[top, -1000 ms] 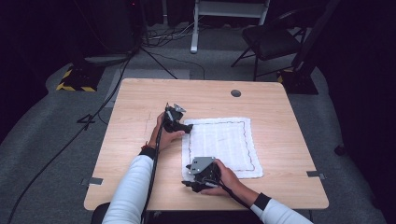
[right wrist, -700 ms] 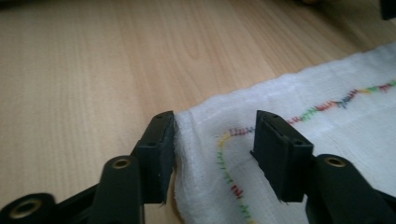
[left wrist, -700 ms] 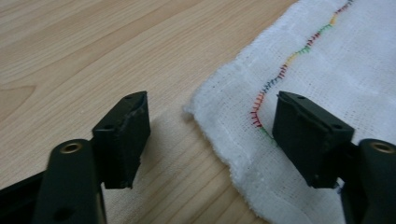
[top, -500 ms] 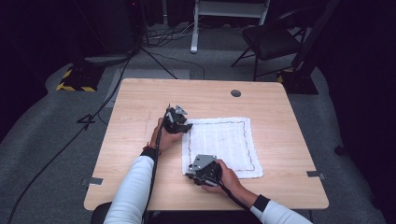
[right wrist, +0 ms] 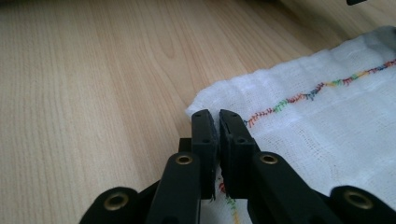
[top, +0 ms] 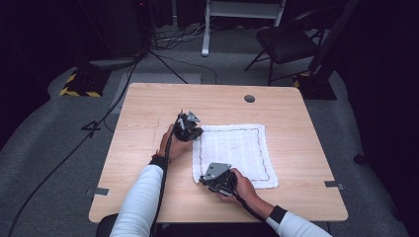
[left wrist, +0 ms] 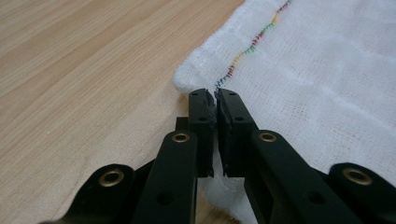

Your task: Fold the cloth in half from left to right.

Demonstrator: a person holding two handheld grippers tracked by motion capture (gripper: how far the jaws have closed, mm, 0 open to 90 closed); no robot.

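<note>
Pinching the near-left corner of the white stitched cloth (top: 232, 154), the right gripper (top: 206, 179) has just closed; farther off, the left gripper (top: 193, 132) has closed on the far-left corner, cloth spreading rightward across the wooden table (top: 148, 108).

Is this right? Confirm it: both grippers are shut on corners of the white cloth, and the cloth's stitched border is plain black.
Not quite. The border is not plain black: the left gripper view shows multicoloured stitching on the white cloth, as does the right gripper view. The rest holds: the left gripper and the right gripper are each shut on a corner of the cloth, their jaws having just closed on it.
</note>
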